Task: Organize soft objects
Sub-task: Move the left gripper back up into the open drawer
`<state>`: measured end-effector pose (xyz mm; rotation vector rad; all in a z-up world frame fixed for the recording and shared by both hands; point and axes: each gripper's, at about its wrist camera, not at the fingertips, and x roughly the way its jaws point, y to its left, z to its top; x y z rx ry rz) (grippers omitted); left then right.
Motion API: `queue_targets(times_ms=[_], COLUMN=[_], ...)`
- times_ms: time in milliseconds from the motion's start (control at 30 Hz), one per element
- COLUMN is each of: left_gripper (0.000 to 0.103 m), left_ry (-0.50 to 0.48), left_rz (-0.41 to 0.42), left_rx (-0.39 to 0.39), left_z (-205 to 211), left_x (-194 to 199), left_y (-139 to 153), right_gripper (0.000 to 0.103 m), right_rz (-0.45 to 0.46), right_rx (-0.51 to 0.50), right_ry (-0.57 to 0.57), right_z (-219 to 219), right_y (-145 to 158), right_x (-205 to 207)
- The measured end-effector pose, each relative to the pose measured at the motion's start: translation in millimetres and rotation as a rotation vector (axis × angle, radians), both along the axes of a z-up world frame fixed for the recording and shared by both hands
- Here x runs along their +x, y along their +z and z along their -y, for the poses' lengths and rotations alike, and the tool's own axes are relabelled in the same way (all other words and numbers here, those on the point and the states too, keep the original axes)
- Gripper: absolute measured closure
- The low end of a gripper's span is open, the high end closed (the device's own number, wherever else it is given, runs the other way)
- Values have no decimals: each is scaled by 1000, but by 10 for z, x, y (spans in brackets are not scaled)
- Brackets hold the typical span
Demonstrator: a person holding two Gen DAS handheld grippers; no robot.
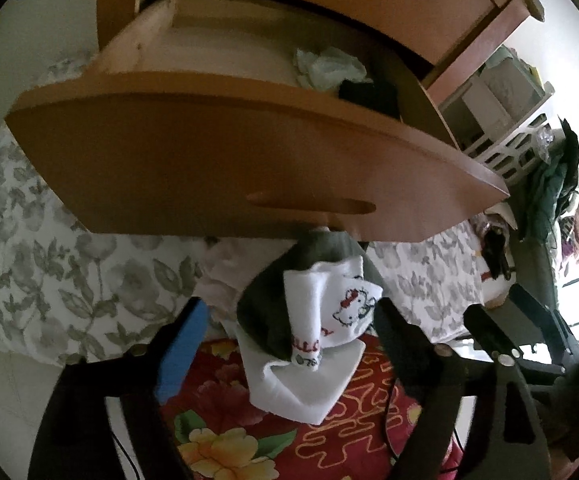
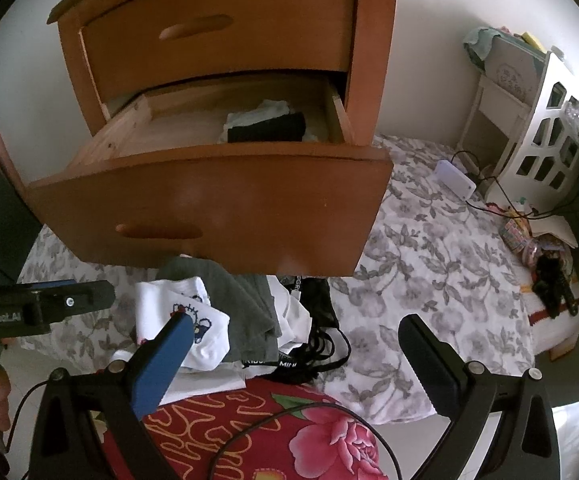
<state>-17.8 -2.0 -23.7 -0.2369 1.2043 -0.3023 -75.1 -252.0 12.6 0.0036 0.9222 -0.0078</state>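
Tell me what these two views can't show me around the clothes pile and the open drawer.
- Pile: its far end is hidden under the drawer front, left wrist view.
- Drawer floor near the front: hidden behind the front panel, right wrist view.
- Left tongs: the arms are cut off by the bottom edge.

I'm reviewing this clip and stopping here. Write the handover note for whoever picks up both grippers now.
Left gripper: fingers open, nothing held, poised over the white cartoon sock.
Right gripper: fingers open, empty, off to the side of the pile.
Things: the sock lies on a grey-green cloth atop more white cloth, with black straps beside them, all on the bed below the open lower drawer.
Done: a black item and light cloth already sit in the drawer.
Left: move the pile into the drawer, then probably close it.
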Motion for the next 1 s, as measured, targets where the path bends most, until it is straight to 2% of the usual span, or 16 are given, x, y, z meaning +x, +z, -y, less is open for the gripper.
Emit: queue_targets(times_ms=[67, 267, 633, 1000], left_gripper=[7, 7, 7, 7], left_ry=[11, 10, -11, 21], left_rz=[26, 85, 251, 217], left_rx=[19, 15, 32, 37], left_z=[-17, -57, -43, 49], left_x=[-5, 0, 130, 700], left_y=[41, 209, 776, 947], right_gripper=[0, 0, 0, 0], right_rz=[4, 21, 23, 22], right_rx=[4, 26, 42, 54], right_ry=[-5, -26, -15, -22], right_z=[1, 43, 58, 154], right_y=[18, 66, 91, 95], right_x=[31, 92, 221, 355])
